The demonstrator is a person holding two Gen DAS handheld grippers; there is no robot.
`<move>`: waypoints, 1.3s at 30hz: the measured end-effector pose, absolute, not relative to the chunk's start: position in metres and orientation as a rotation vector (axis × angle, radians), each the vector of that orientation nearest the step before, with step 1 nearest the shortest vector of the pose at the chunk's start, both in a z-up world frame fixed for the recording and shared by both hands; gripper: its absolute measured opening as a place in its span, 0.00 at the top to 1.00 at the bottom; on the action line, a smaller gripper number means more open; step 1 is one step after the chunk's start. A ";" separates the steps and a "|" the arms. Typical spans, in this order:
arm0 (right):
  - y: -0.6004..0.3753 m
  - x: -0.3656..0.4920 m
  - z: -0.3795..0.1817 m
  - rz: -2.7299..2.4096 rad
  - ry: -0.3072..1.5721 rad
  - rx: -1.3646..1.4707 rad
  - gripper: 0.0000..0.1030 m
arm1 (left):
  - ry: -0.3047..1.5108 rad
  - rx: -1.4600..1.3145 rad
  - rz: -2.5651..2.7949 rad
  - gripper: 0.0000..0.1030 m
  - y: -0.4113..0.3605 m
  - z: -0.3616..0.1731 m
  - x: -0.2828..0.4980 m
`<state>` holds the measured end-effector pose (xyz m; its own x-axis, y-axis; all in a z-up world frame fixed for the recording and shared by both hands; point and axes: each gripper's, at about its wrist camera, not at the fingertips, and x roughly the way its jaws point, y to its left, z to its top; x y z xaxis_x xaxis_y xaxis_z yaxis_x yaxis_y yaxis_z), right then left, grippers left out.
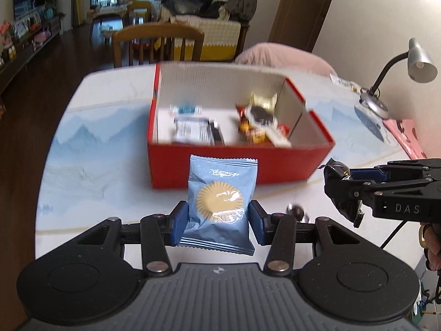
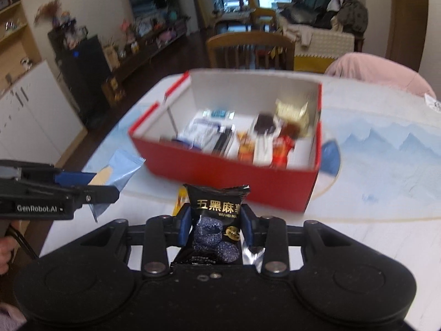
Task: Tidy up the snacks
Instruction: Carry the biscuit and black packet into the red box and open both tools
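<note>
Two packets: both are looking light, soft, crinkly.
Left gripper (image 1: 218, 220): pinching blue packet (image 1: 220, 201) mid-body.
Right gripper (image 2: 215, 230): squeezing black packet (image 2: 216, 220).
Red box (image 1: 234, 162): sitting just ahead.

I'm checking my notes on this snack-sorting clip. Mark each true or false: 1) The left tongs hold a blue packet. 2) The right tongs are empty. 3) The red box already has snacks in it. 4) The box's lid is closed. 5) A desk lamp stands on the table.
1) The left tongs hold a blue packet: true.
2) The right tongs are empty: false, they grip a black packet.
3) The red box already has snacks in it: true.
4) The box's lid is closed: false, the box is open on top.
5) A desk lamp stands on the table: true.
</note>
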<state>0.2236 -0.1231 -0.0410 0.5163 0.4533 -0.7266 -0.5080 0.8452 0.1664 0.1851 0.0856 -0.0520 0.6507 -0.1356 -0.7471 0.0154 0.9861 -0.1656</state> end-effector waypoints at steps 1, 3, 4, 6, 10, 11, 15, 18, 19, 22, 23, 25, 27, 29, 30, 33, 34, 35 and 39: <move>-0.123 0.228 -0.037 0.572 0.840 -0.069 0.65 | 0.851 -0.144 -0.086 0.54 0.085 -0.048 0.189; -0.122 0.237 -0.030 0.561 0.818 -0.066 0.65 | 0.834 -0.132 -0.081 0.54 0.085 -0.040 0.198; -0.121 0.241 -0.027 0.558 0.810 -0.065 0.65 | 0.830 -0.125 -0.079 0.54 0.084 -0.036 0.203; -0.120 0.248 -0.022 0.550 0.792 -0.067 0.65 | 0.819 -0.113 -0.073 0.54 0.083 -0.029 0.213; -0.117 0.269 -0.018 0.534 0.783 -0.057 0.65 | 0.812 -0.101 -0.058 0.54 0.083 -0.020 0.233; -0.115 0.274 -0.018 0.528 0.783 -0.055 0.65 | 0.815 -0.100 -0.054 0.54 0.083 -0.019 0.239; -0.108 0.292 -0.019 0.513 0.784 -0.067 0.65 | 0.844 -0.113 -0.035 0.54 0.085 -0.020 0.263; -0.102 0.306 -0.022 0.511 0.795 -0.082 0.65 | 0.867 -0.115 -0.022 0.54 0.087 -0.024 0.279; -0.100 0.309 -0.023 0.510 0.798 -0.091 0.65 | 0.876 -0.113 -0.019 0.54 0.087 -0.025 0.284; -0.093 0.323 -0.029 0.511 0.815 -0.108 0.65 | 0.899 -0.104 -0.002 0.54 0.088 -0.030 0.300; -0.092 0.324 -0.030 0.512 0.820 -0.112 0.65 | 0.907 -0.101 0.001 0.54 0.089 -0.033 0.306; -0.089 0.329 -0.034 0.514 0.834 -0.114 0.65 | 0.922 -0.088 0.015 0.54 0.089 -0.038 0.316; -0.085 0.335 -0.039 0.514 0.845 -0.121 0.65 | 0.934 -0.076 0.027 0.54 0.090 -0.043 0.325; -0.082 0.339 -0.043 0.517 0.858 -0.125 0.65 | 0.952 -0.067 0.036 0.54 0.090 -0.049 0.335; -0.081 0.346 -0.046 0.519 0.864 -0.130 0.65 | 0.958 -0.061 0.042 0.54 0.090 -0.052 0.338; -0.078 0.355 -0.053 0.520 0.883 -0.146 0.65 | 0.979 -0.031 0.048 0.54 0.086 -0.060 0.349; -0.076 0.358 -0.056 0.521 0.891 -0.150 0.65 | 0.986 -0.021 0.047 0.54 0.085 -0.062 0.353; -0.075 0.362 -0.058 0.523 0.899 -0.155 0.65 | 0.996 -0.013 0.042 0.54 0.084 -0.065 0.356; -0.067 0.369 -0.065 0.539 0.916 -0.179 0.65 | 1.025 0.022 0.036 0.54 0.080 -0.075 0.367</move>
<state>0.3690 -0.0671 -0.0654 0.4877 0.3662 -0.7925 -0.5149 0.8537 0.0776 0.3665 0.0802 -0.0746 0.5189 0.0398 -0.8539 -0.0196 0.9992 0.0347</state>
